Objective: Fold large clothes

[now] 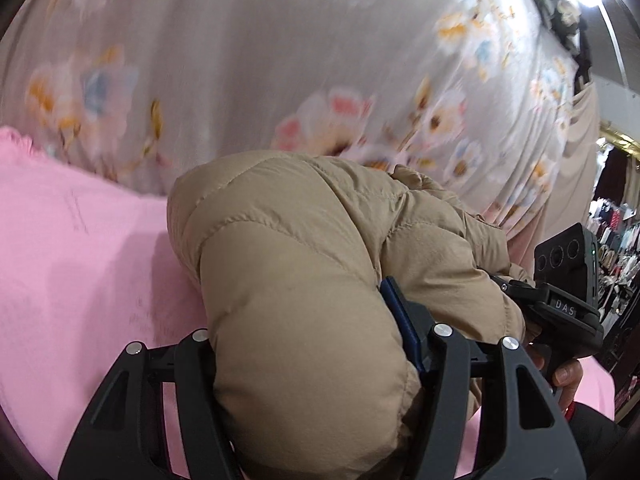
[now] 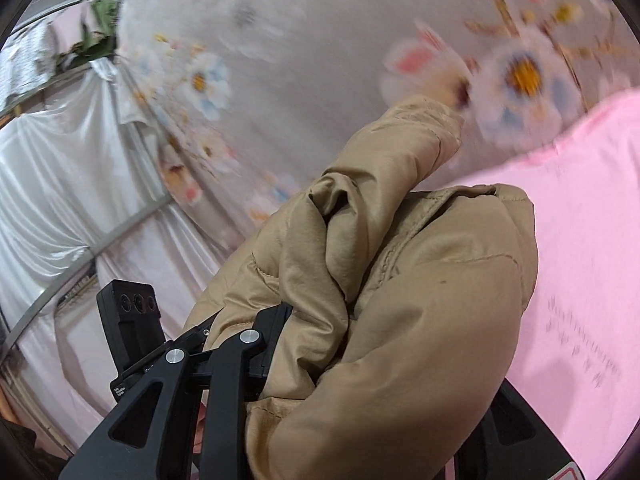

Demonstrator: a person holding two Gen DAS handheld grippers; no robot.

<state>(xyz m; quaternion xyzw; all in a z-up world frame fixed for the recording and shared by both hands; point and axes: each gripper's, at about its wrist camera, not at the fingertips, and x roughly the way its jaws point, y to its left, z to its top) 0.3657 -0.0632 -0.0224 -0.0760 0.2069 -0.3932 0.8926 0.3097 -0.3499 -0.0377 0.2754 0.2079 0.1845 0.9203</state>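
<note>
A tan puffer jacket (image 1: 304,264) is bunched up over a pink cloth (image 1: 80,260). My left gripper (image 1: 316,344) is shut on a thick fold of the jacket, which bulges out between its black fingers (image 1: 444,360). My right gripper (image 2: 360,352) is shut on another bunch of the same jacket (image 2: 400,280); its right finger is mostly hidden by the fabric. The right gripper also shows in the left wrist view (image 1: 560,304), close at the right edge of the jacket. The left gripper's body shows in the right wrist view (image 2: 132,320).
A grey floral sheet (image 1: 280,60) lies beyond the jacket, also seen in the right wrist view (image 2: 300,80). The pink cloth shows in the right wrist view (image 2: 580,220). White draped fabric (image 2: 48,200) hangs at left. Shop racks (image 1: 616,240) stand at far right.
</note>
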